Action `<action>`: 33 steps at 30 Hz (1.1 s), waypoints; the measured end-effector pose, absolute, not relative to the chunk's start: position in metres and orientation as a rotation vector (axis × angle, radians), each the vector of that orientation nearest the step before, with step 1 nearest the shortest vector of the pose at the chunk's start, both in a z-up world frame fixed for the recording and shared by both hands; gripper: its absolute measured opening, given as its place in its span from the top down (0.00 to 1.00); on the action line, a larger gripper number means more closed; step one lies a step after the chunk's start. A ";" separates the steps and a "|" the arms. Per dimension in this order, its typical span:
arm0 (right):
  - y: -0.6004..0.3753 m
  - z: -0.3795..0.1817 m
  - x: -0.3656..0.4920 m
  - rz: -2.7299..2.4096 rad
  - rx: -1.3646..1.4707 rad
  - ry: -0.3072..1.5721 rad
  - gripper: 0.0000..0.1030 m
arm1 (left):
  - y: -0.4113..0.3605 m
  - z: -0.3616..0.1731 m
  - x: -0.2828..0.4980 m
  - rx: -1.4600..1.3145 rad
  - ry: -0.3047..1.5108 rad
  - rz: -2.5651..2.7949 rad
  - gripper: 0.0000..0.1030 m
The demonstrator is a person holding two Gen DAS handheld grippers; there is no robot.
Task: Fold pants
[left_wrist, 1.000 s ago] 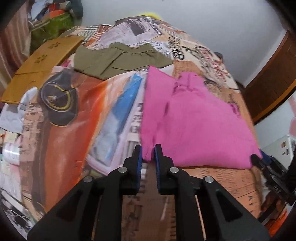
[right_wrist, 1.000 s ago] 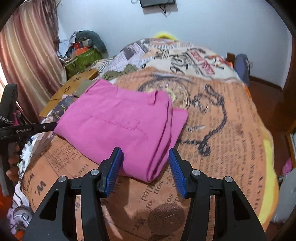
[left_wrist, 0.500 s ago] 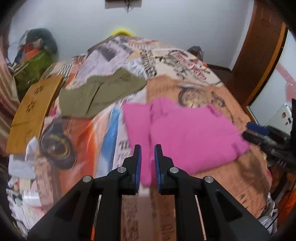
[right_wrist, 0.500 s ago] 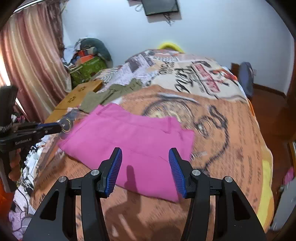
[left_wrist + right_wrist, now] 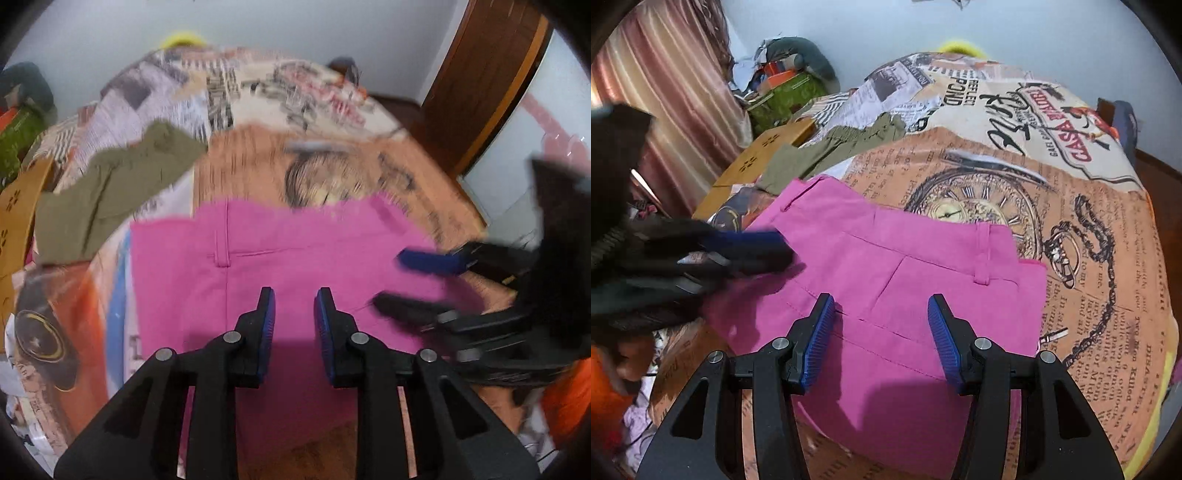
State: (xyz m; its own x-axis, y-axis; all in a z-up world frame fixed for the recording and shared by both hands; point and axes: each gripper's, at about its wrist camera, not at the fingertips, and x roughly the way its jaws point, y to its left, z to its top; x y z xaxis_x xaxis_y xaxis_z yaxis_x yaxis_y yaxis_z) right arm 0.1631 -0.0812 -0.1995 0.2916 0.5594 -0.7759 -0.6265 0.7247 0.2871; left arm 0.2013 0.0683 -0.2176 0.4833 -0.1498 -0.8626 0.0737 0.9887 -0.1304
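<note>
The pink pants [image 5: 295, 258] lie folded in a flat block on the bed's printed cover [image 5: 258, 162]; they also show in the right wrist view [image 5: 886, 280]. My left gripper [image 5: 294, 306] hovers over the pants' near half, jaws a small gap apart, nothing between them. My right gripper [image 5: 881, 314] hovers over the pants from the other side, wide open and empty. Each gripper shows blurred in the other's view: the right [image 5: 424, 280] and the left [image 5: 761, 251].
Olive-green pants [image 5: 110, 192] lie beyond the pink pair, also in the right wrist view [image 5: 834, 151]. A wooden board [image 5: 764, 155] sits at the bed's left edge. Curtain [image 5: 676, 92] and a pile of clutter [image 5: 786, 81] stand beyond; a wooden door [image 5: 480, 92] is right.
Both grippers have moved in over the pink pants from their edges. The left gripper's jaws have parted slightly from their near-shut state. The right stays wide open.
</note>
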 end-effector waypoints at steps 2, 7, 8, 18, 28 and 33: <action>-0.086 -0.199 0.159 0.793 -0.098 0.994 0.53 | 0.066 -0.219 0.195 -0.046 1.024 -0.140 0.77; -0.108 -0.199 0.144 0.775 -0.112 0.992 0.53 | 0.068 -0.216 0.179 -0.025 1.014 -0.144 0.77; -0.111 -0.199 0.143 0.766 -0.116 0.989 0.53 | 0.069 -0.214 0.176 -0.030 1.012 -0.144 0.77; -0.151 -0.202 0.126 0.711 -0.050 1.016 0.47 | 0.087 -0.211 0.141 -0.008 0.985 -0.042 0.55; -0.161 -0.187 0.125 0.635 -0.074 0.947 0.47 | 0.116 -0.198 0.132 -0.024 0.986 0.033 0.44; -0.168 -0.184 0.140 0.622 -0.029 0.949 0.44 | 0.129 -0.189 0.141 -0.071 0.955 0.036 0.26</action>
